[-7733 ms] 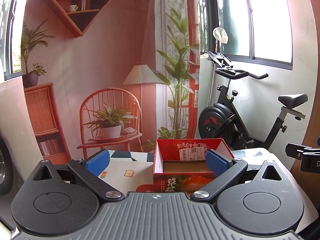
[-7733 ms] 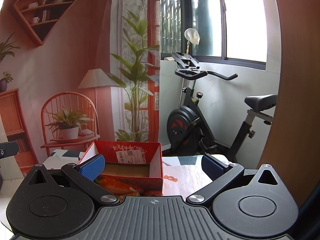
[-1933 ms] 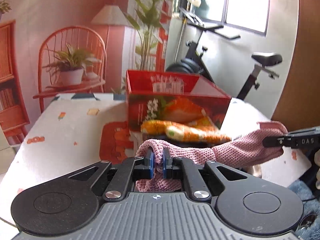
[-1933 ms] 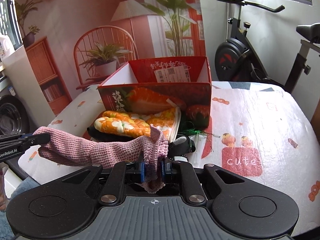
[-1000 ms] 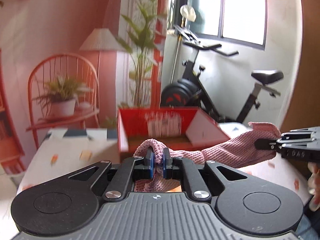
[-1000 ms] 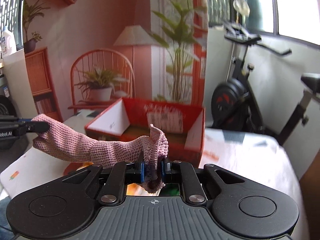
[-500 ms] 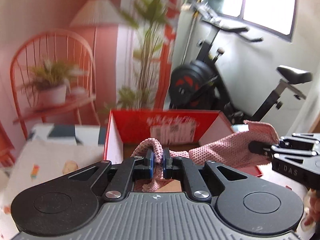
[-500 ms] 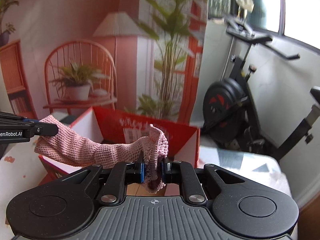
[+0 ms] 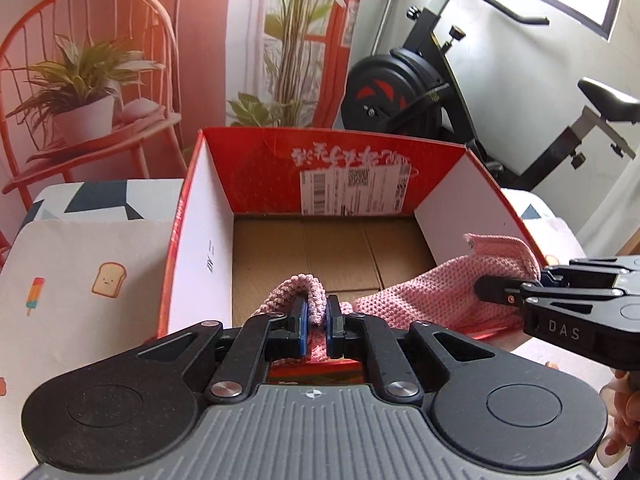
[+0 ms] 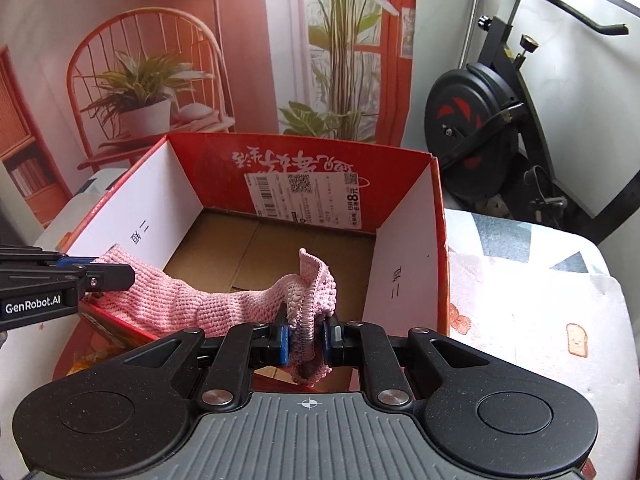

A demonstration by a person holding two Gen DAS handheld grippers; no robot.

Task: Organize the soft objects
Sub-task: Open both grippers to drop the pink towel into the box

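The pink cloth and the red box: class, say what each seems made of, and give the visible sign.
Pink cloth: knitted or crocheted yarn, matt; the looped stitches show, and it sags between the grippers. The fibre cannot be told.
Red box: cardboard, printed glossy red outside; its bare brown floor shows flap seams and the walls are thin and flat.

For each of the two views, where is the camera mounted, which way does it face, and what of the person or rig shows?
Left wrist: sits behind the left gripper, looking down into the red cardboard box; fingers of a hand show at the right edge.
Right wrist: sits behind the right gripper, facing down into the same box; no hand visible.
Shared: the pink knitted cloth stretched between both grippers, each seen in the other's view, over the box's bare floor.
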